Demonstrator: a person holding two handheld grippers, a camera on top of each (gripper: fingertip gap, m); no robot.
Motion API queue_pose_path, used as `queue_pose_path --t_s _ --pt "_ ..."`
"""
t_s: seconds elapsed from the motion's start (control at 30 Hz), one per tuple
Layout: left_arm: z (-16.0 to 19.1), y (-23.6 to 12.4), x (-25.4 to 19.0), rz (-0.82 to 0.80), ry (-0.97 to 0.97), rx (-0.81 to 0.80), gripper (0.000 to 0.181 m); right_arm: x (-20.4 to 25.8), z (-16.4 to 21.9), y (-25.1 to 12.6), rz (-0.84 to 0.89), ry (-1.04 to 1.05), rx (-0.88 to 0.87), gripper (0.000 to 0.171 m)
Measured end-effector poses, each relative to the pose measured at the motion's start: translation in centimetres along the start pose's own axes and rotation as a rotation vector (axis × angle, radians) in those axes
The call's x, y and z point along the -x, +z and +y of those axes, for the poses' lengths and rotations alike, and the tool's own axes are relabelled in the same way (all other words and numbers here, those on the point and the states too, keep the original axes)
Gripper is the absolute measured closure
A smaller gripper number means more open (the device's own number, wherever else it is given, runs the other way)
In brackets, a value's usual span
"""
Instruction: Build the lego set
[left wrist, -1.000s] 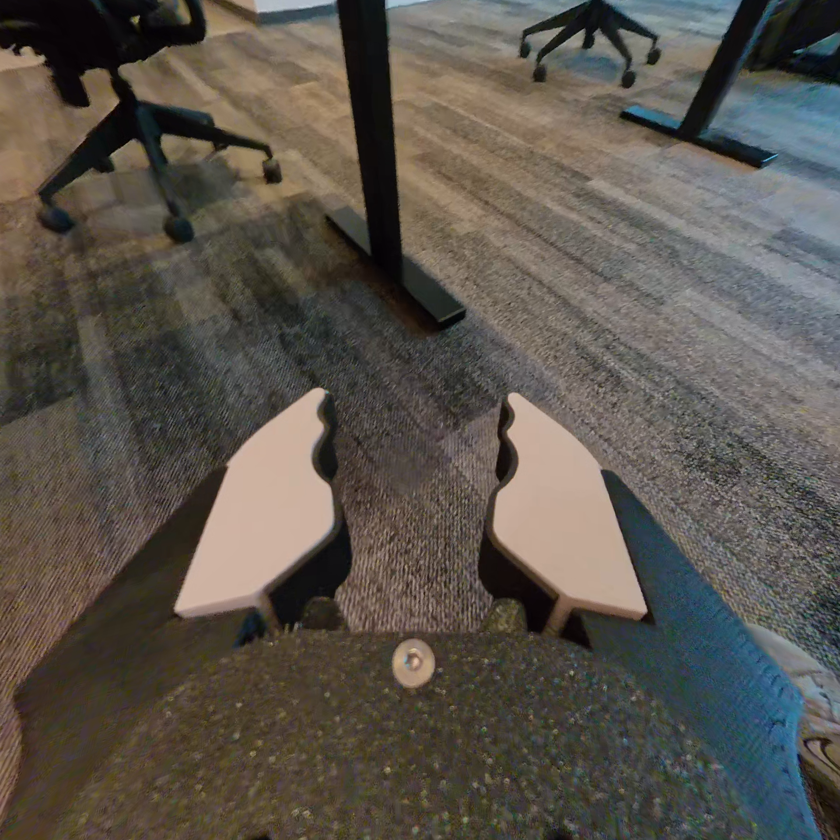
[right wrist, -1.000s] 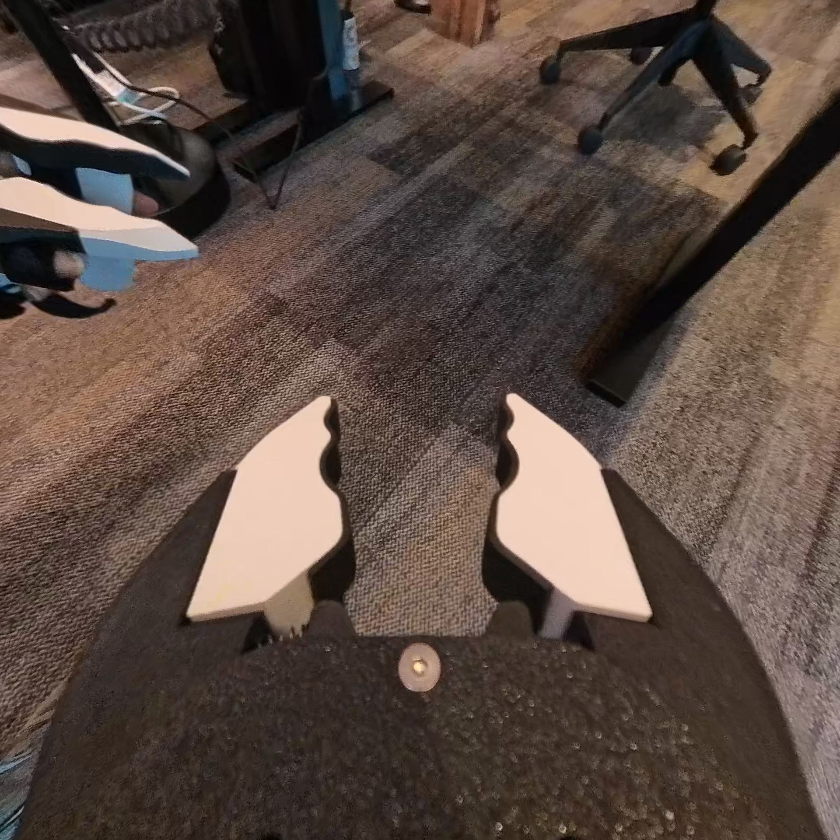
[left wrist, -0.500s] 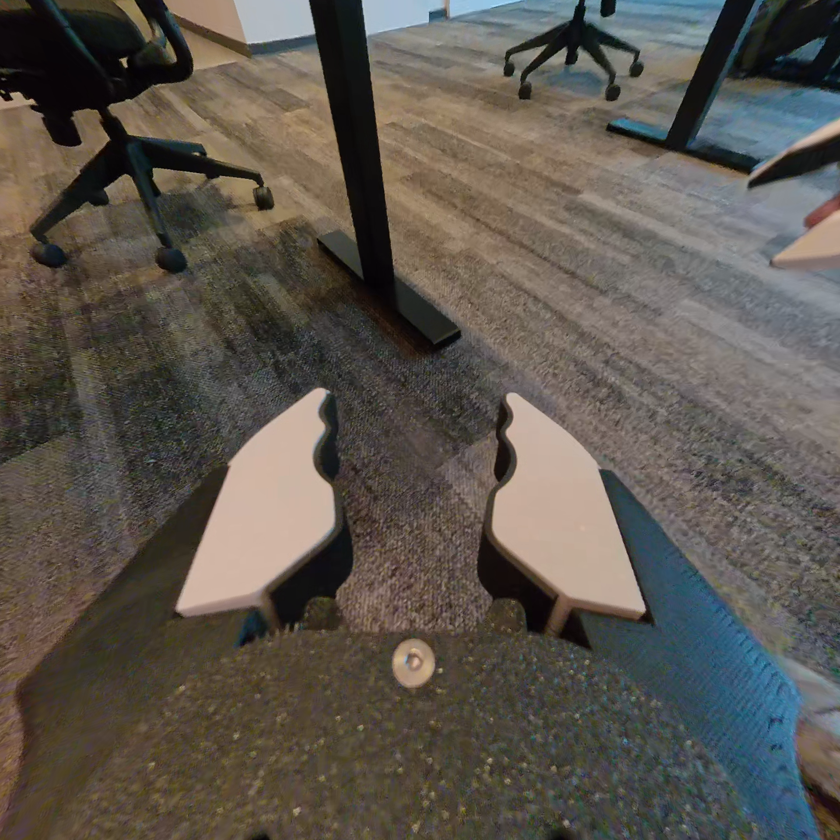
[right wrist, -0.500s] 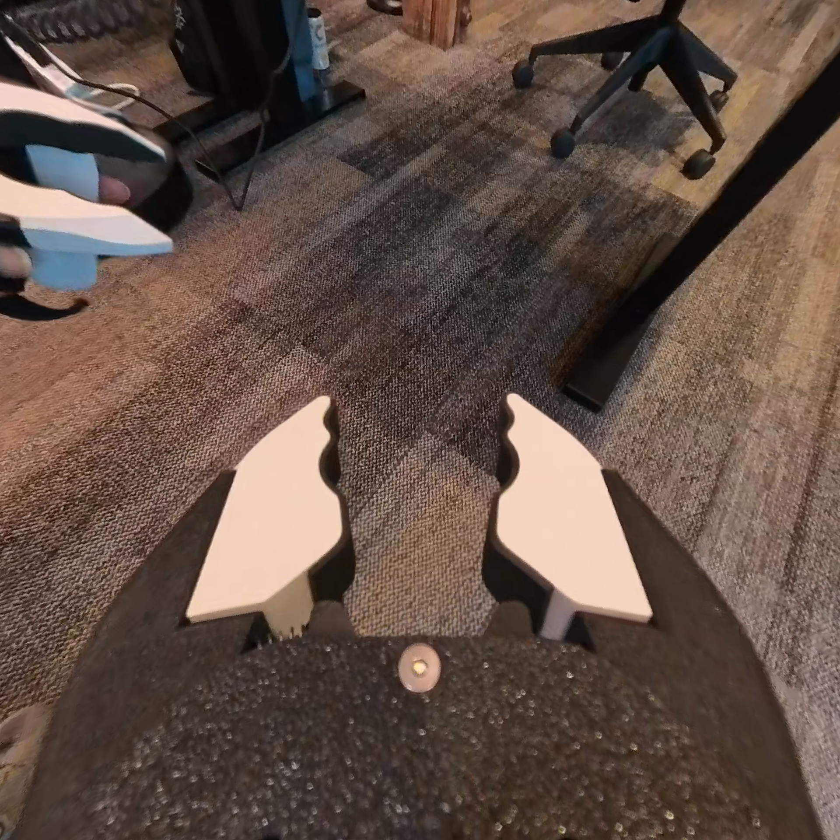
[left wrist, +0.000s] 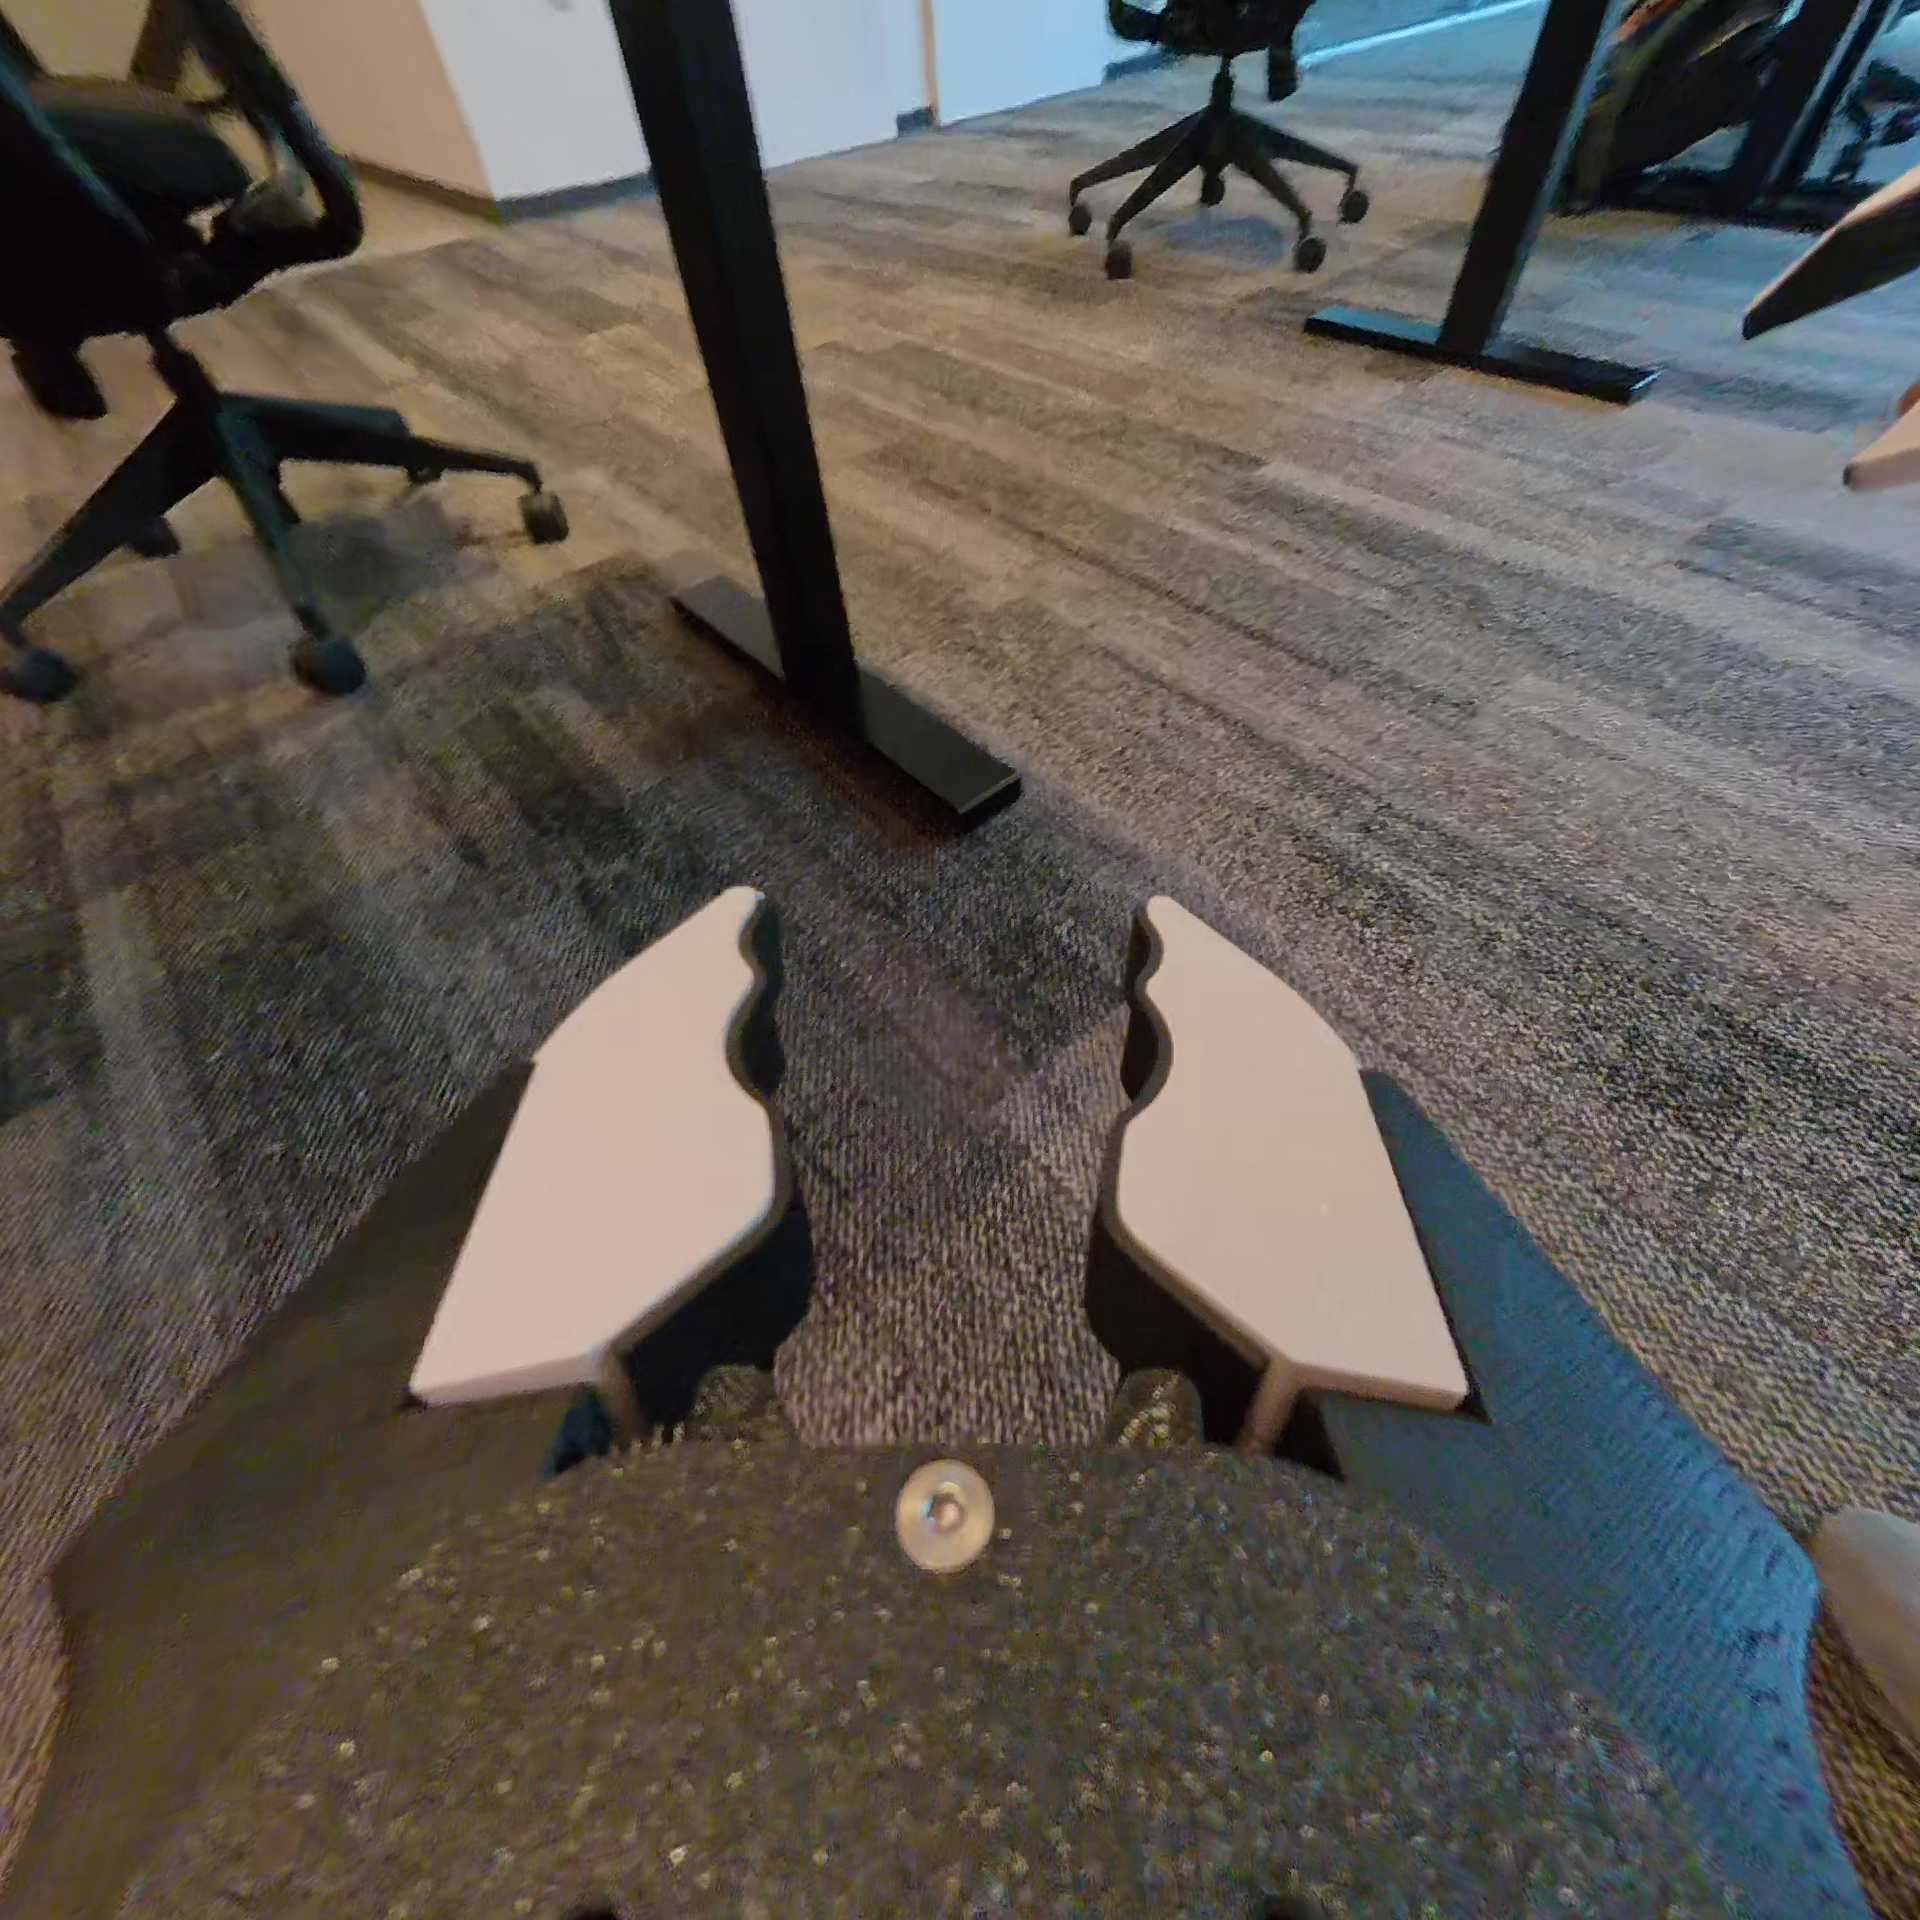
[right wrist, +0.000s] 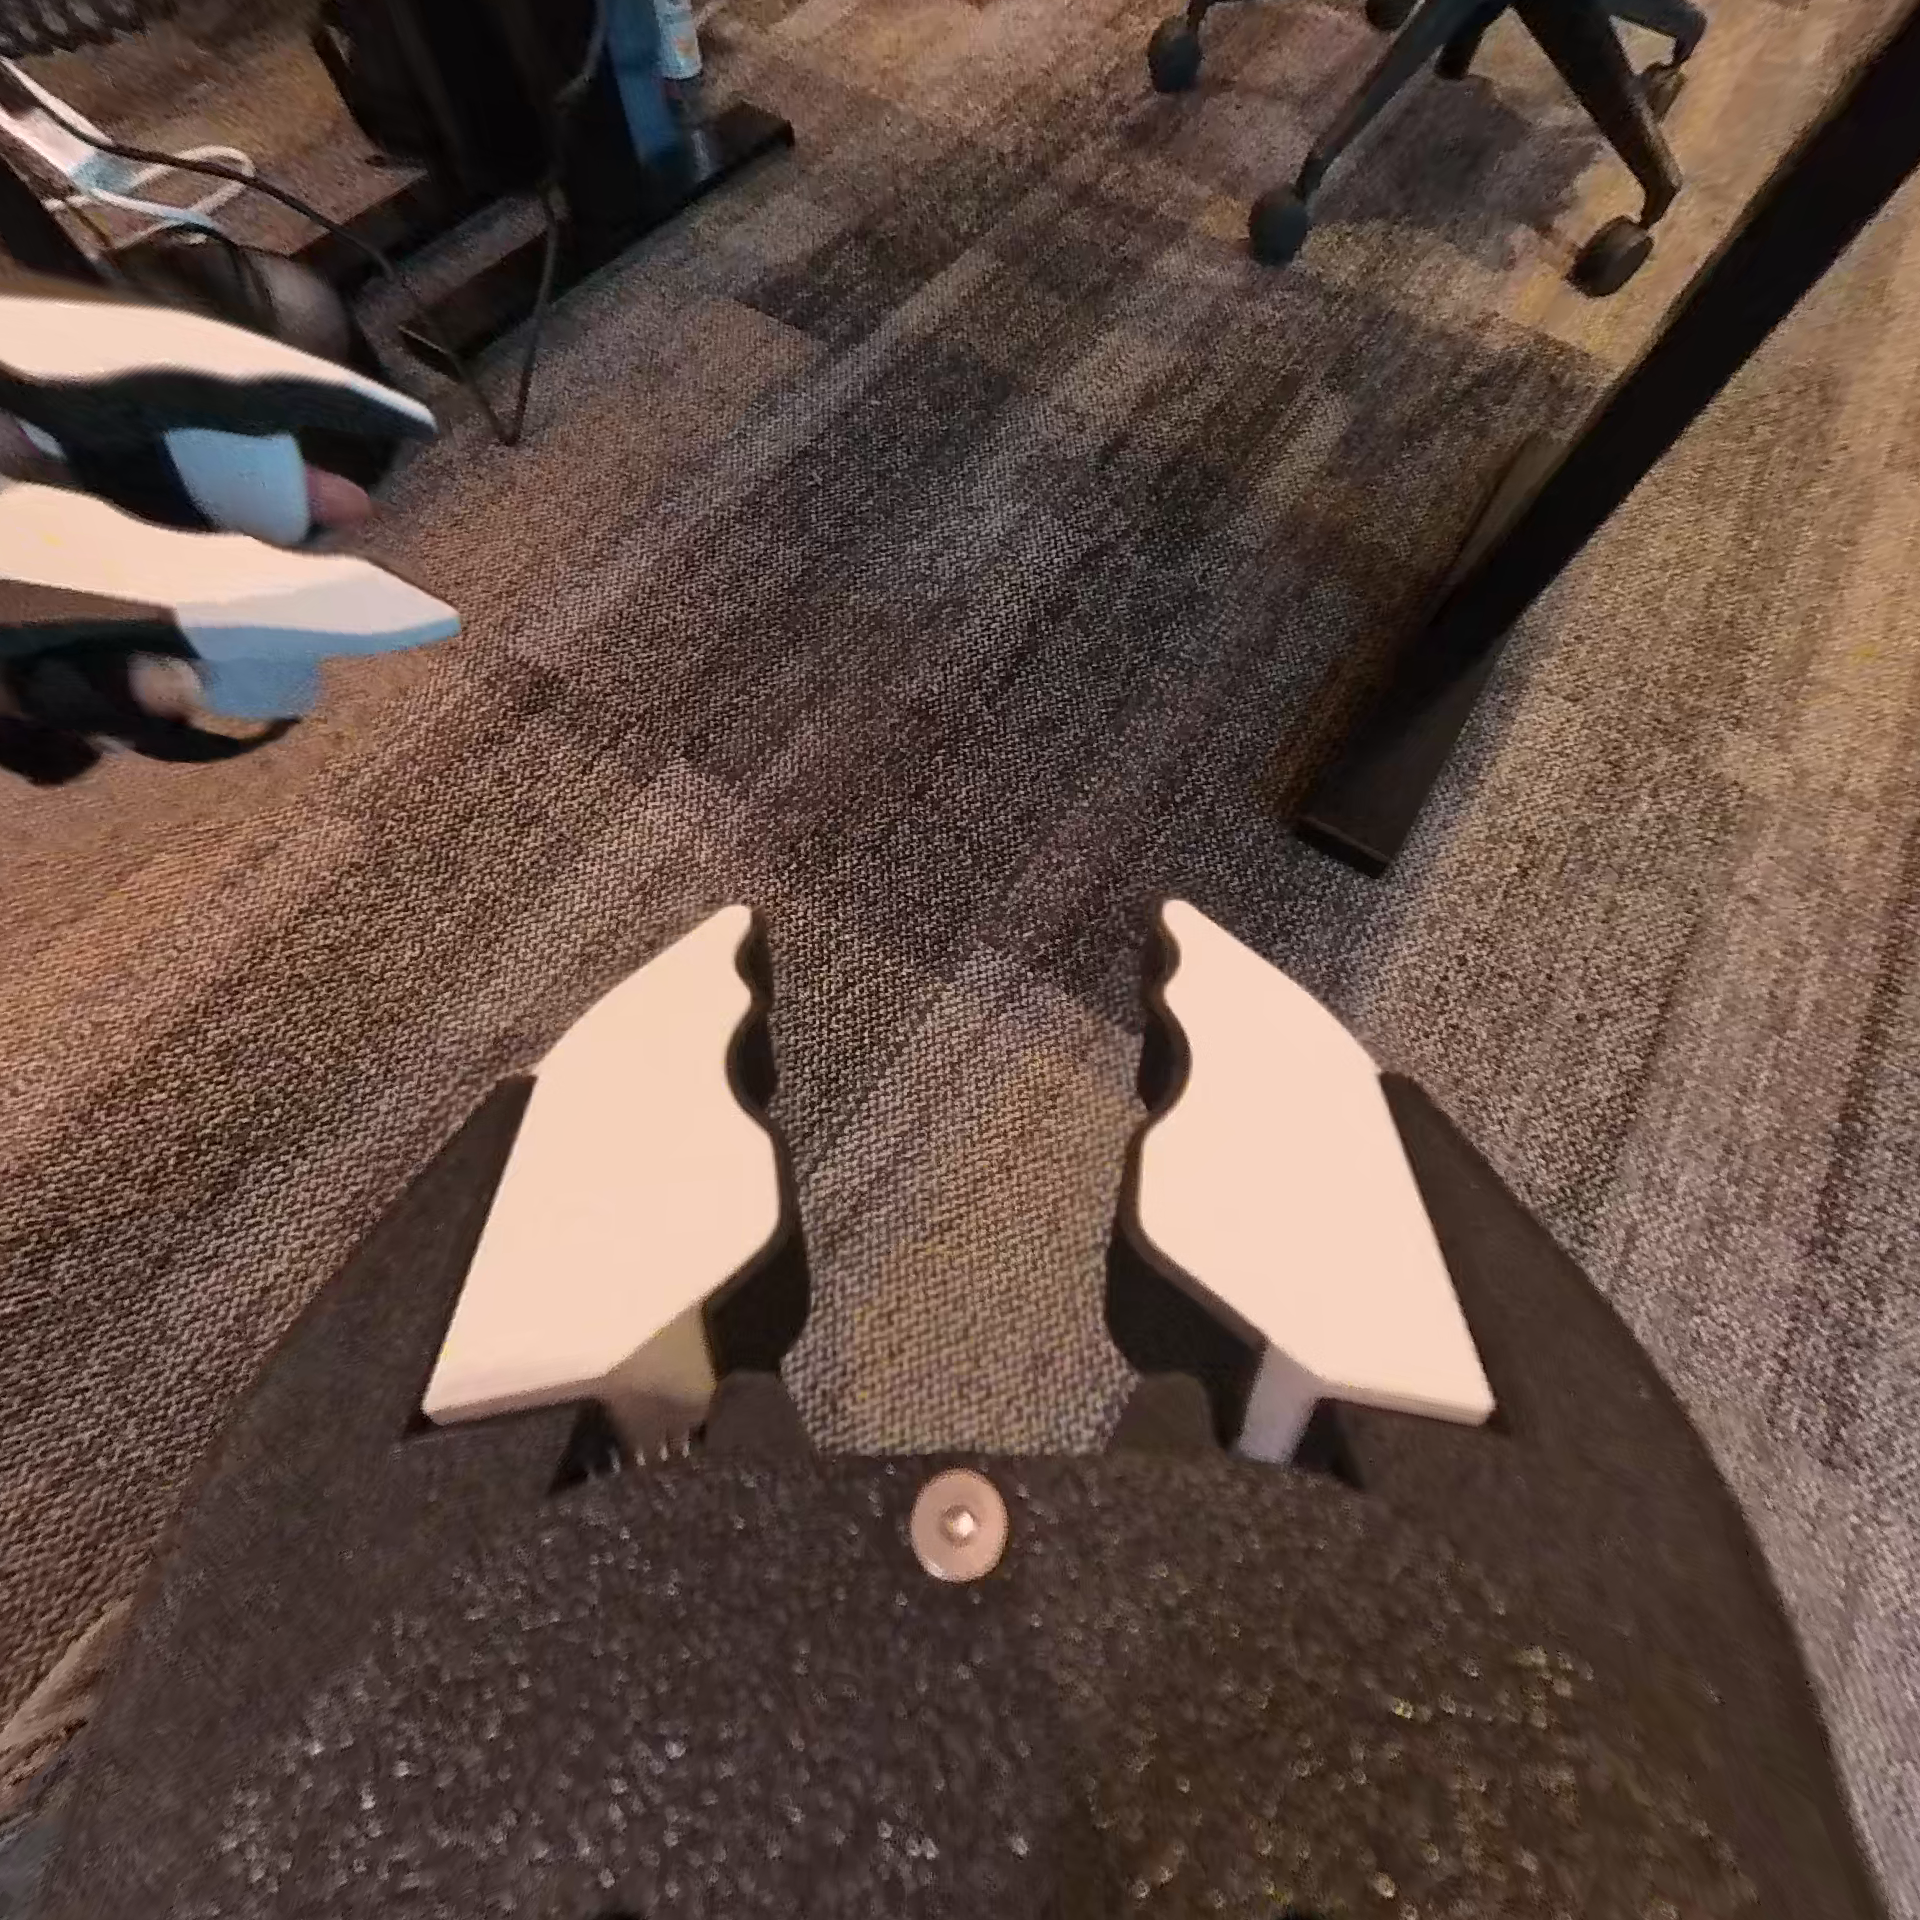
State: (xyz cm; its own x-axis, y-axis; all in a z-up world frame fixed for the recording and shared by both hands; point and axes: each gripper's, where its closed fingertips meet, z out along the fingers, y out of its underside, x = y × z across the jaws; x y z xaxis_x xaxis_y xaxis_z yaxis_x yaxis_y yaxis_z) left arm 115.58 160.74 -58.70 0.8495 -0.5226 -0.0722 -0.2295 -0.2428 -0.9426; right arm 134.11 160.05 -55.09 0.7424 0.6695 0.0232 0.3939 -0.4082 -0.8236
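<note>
Open grey carpet (left wrist: 1351, 790) lies ahead of both open tongs, with nothing between their fingers. Before the left tongs (left wrist: 951, 925), a black desk leg (left wrist: 748, 395) and its flat foot stand near, with an office chair (left wrist: 156, 343) to the left. Before the right tongs (right wrist: 956, 925), a black desk foot (right wrist: 1455, 665) slants along the right, and the other tongs hang at the left edge.

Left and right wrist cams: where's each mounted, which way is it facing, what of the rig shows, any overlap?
Left wrist view: sits on the left gripper, looking forward and down over its open fingers at grey carpet, a black desk leg and office chairs; no lego in sight.
Right wrist view: sits on the right gripper, open too, facing carpet, a black desk foot and a chair base; the left gripper shows at the left edge, with fingertips of the person's hand.
Shared: the same carpet; the right gripper's fingers edge into the left view.
</note>
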Motion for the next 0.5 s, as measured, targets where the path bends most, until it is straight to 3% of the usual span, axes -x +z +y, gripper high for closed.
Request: queue_pose_path --t_s 0.23,0.5 --pt "-4.1 4.4 -3.5 0.024 -0.026 -0.107 0.116 -2.5 -1.0 -2.7 0.137 0.047 -0.041 0.103" --pt "-5.2 9.7 -11.4 0.183 -0.136 -0.052 0.116 -6.3 -0.5 -6.3 0.290 0.159 -0.086 0.102"
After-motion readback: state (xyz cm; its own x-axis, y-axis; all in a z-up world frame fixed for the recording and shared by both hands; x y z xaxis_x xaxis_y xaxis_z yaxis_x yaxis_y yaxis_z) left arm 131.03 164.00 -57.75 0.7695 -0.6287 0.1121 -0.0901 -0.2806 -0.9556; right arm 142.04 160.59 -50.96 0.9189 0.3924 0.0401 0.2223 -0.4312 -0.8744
